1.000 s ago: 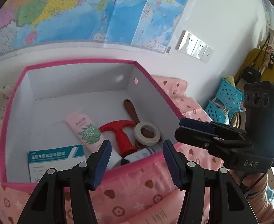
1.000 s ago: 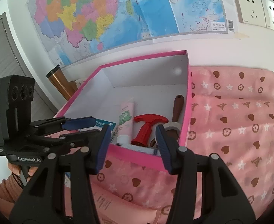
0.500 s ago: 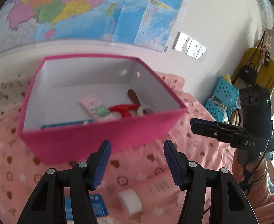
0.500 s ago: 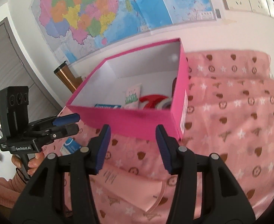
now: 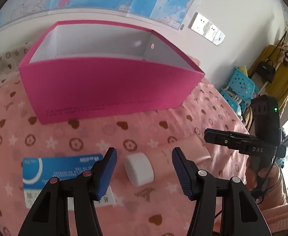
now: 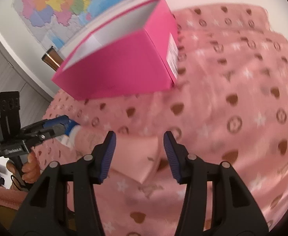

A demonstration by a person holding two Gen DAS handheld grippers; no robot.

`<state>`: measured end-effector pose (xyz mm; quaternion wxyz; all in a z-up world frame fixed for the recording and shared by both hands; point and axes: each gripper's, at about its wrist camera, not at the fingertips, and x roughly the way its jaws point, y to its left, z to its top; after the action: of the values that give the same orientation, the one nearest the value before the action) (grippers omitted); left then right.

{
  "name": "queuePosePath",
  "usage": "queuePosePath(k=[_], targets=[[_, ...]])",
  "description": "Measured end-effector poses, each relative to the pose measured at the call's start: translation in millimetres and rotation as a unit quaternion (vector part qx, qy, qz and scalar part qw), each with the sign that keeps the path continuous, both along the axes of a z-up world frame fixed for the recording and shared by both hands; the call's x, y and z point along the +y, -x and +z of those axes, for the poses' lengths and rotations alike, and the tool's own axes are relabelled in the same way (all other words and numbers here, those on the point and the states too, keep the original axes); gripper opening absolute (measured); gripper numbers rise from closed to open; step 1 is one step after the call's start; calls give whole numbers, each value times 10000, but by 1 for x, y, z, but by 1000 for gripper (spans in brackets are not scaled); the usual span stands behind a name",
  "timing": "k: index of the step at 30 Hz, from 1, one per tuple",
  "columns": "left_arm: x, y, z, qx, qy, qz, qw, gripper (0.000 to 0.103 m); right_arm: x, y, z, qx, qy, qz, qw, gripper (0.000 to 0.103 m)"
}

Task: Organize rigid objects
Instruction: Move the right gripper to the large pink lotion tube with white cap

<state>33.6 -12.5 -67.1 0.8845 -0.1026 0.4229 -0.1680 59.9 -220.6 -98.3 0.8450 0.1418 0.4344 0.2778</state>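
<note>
A pink open-topped box (image 5: 108, 86) stands on the pink patterned cloth (image 5: 45, 141); its front wall hides what lies inside. In front of it lie a small white rounded block (image 5: 139, 170) and a blue-and-white carton (image 5: 61, 174). My left gripper (image 5: 143, 157) hangs open just above the white block, whose sides are clear of the pads. In the right wrist view my right gripper (image 6: 139, 139) is open over a pale pink flat packet (image 6: 136, 155) and not touching it. The left gripper (image 6: 53, 126) shows there above the carton (image 6: 70, 129).
Maps and wall sockets (image 5: 206, 28) cover the wall behind the box (image 6: 120, 59). Blue perforated baskets (image 5: 240, 86) and a yellow garment stand at the right. A copper tumbler (image 6: 50, 58) sits left of the box. A hand (image 6: 29, 169) holds the left gripper's handle.
Both grippers drew back from over the box and came down toward the cloth in front of it. The box contents dropped out of sight; the white block, carton and packet came into view.
</note>
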Motion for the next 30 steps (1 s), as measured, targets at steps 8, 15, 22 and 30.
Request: queuePosePath(k=[8, 15, 22, 30], targets=[[-8, 7, -10, 138, -55, -91, 9998, 59, -8, 12, -13, 137, 75, -136, 9998, 52], [-12, 12, -8, 111, -56, -140, 9998, 58, 0, 16, -13, 63, 228, -81, 9997, 52], [-13, 14, -9, 162, -11, -186, 9997, 58, 5, 19, -13, 45, 229, -48, 9997, 52], [-14, 14, -8, 162, 1, -193, 9997, 58, 12, 21, -14, 18, 251, 4, 9997, 53]])
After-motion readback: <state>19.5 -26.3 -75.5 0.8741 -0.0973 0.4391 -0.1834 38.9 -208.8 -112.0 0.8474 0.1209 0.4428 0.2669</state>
